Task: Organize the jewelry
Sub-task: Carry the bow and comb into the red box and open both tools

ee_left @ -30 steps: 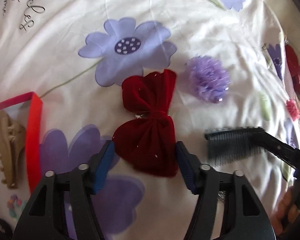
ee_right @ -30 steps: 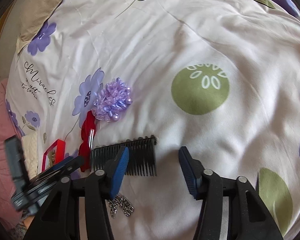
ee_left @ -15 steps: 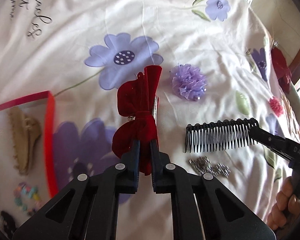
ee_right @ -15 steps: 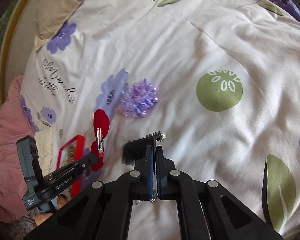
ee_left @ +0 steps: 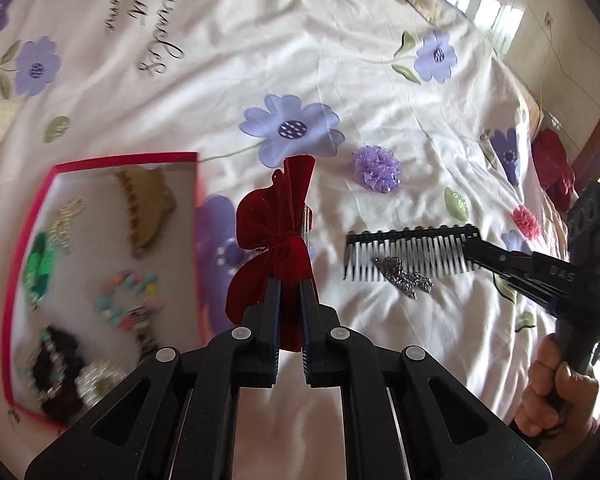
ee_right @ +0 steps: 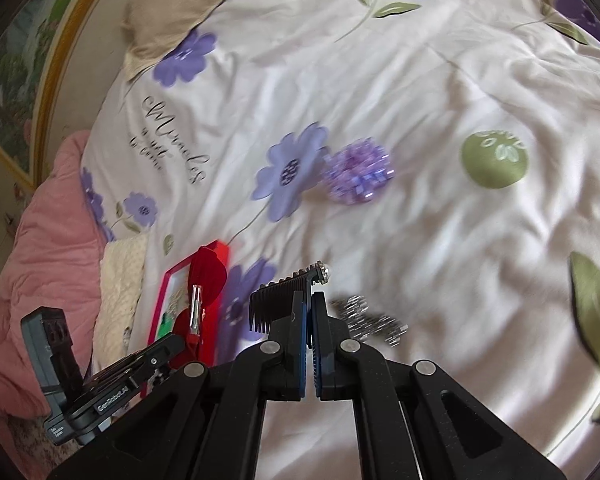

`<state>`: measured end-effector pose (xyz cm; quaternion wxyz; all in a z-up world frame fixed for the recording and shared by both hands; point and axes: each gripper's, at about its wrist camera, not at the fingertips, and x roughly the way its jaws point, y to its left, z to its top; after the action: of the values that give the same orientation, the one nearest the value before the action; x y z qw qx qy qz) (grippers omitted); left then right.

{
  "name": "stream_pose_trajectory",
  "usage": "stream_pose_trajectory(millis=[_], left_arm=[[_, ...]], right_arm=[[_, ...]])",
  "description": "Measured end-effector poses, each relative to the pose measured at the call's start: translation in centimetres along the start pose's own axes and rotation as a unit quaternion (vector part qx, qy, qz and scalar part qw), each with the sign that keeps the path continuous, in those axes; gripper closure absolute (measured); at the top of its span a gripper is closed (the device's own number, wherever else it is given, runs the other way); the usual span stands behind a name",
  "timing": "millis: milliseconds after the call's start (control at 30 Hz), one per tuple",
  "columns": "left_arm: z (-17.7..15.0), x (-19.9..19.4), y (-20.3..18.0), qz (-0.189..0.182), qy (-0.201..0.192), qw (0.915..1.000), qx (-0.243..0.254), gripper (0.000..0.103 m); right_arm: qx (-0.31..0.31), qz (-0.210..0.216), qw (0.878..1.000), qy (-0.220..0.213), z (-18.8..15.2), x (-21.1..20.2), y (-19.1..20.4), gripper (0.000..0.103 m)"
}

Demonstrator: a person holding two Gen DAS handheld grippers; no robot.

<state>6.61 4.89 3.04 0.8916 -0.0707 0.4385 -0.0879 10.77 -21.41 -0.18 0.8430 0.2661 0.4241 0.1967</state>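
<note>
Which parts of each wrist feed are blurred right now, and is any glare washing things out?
Left wrist view: the red tray and its contents are smeared, while the red bow and black comb stay crisp; bright window glare sits top right. Right wrist view: the purple flower and silver chain are motion-blurred, the bedspread soft, with no strong glare.

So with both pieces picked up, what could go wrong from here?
The left gripper pinches only the red bow's lower lobe; the soft fabric may slip out. The right gripper holds the black comb by one end, so it may pivot. The red tray is already crowded, so both arriving together could collide.
</note>
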Motion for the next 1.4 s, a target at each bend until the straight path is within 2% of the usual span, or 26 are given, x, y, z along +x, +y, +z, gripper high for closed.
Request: stream_pose_trajectory(millis=[300,733,1000,1400], left_arm=[[-2.2,-4.2,4.3,0.02,-0.024,0.9988,-0.037,0.096],[-4.1,-6.7,11.5,0.065,-0.037,0.9923,-0.099,0.096],[-3.7,-5.8,14.8,0.074,-0.028,0.9895,-0.121,0.096],[-1.4,-2.8,17.2,0.107,-0.017,0.9887,-0.104,0.097]], right_arm=[[-0.027,0.039,0.999,0.021,-1.9,1.3,4.5,0.101],[-0.068,0.079,0.993,0.053,-3.6,5.6,11.3,0.101],[-0.058,0.093,0.992,0.063,-3.8,9.1,13.6,0.101],[-0.066,0.083,0.992,0.074,-4.3,13.8,15.3,0.101]])
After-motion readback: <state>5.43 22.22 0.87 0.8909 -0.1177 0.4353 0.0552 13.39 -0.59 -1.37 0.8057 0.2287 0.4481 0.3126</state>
